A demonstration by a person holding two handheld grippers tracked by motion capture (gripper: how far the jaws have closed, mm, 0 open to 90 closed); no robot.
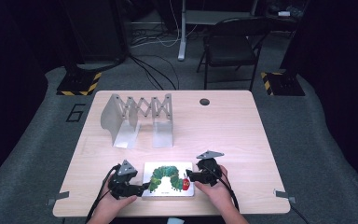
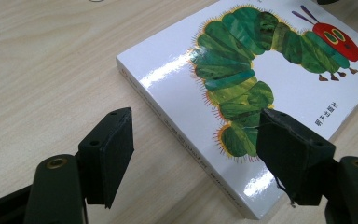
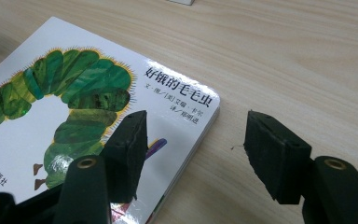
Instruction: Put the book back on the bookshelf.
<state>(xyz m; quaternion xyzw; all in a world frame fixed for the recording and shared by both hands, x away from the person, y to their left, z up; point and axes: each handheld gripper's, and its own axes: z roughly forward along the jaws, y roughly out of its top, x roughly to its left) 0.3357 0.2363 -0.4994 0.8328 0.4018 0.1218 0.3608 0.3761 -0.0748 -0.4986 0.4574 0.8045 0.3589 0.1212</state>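
picture book [image 1: 168, 179] lies flat on the table [image 1: 233, 135] at the near edge, between the two grippers. left gripper [image 1: 142, 187] has its jaws spread, straddling the book's left edge, nothing pinched. right gripper [image 1: 189, 176] jaws spread too, one over the cover corner, one off it. risk, i reckon: glossy cover (looks slick) slips out if the jaws close shallow, or the book gets shoved toward the table edge.

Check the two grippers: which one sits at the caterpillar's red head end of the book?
The right gripper: it sits at the book edge beside the red head. The left gripper is at the green tail end.
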